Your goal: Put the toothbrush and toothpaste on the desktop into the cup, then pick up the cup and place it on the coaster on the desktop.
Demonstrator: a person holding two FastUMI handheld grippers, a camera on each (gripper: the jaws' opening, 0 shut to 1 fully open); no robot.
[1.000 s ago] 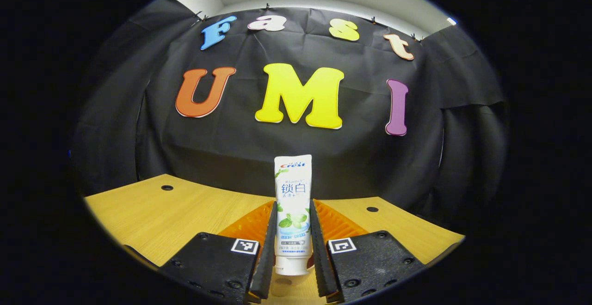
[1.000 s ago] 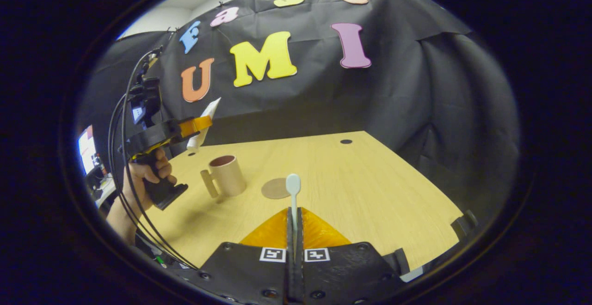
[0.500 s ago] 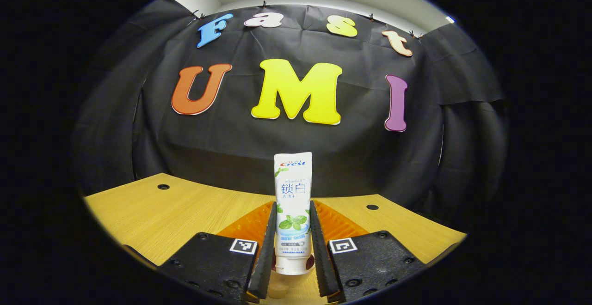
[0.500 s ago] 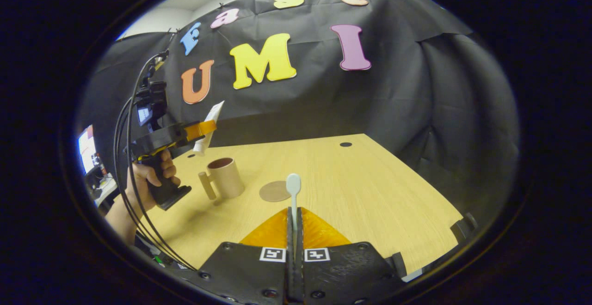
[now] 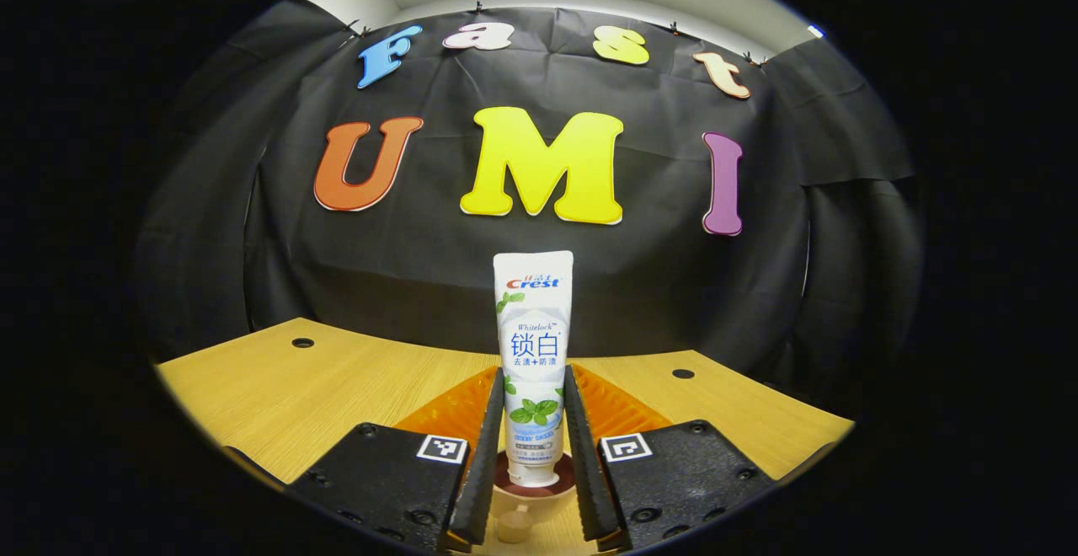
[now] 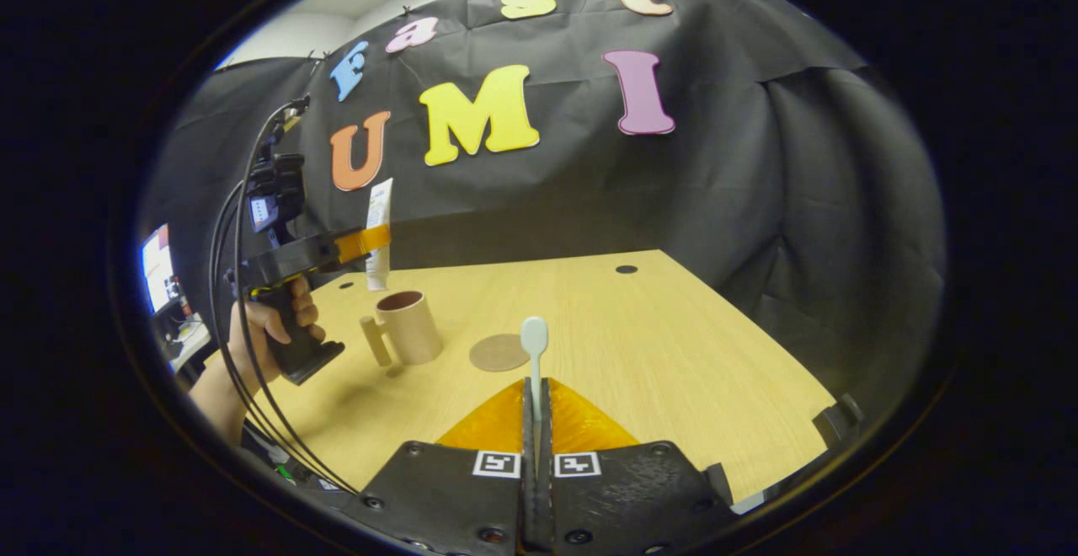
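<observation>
My left gripper [image 5: 530, 421] is shut on a white toothpaste tube [image 5: 532, 345], held upright with its cap down. The cap hangs just over the mouth of the tan cup [image 5: 526, 495]. In the right gripper view the same tube [image 6: 379, 232] stands above the cup [image 6: 408, 325], whose handle points left. A round brown coaster [image 6: 498, 352] lies flat on the desk to the right of the cup. My right gripper [image 6: 536, 408] is shut on a pale toothbrush [image 6: 534, 347], head pointing forward, near the desk's front and clear of the cup.
The wooden desk [image 6: 657, 345] has small round holes near its back edge [image 6: 626, 269]. The black cloth wall closes the back and right. A person's hand [image 6: 269, 324] with cables holds the left gripper at the desk's left side.
The left gripper has turned the toothpaste tube from tilted to upright and brought it over the cup's mouth. The right gripper with the toothbrush has hardly moved.
</observation>
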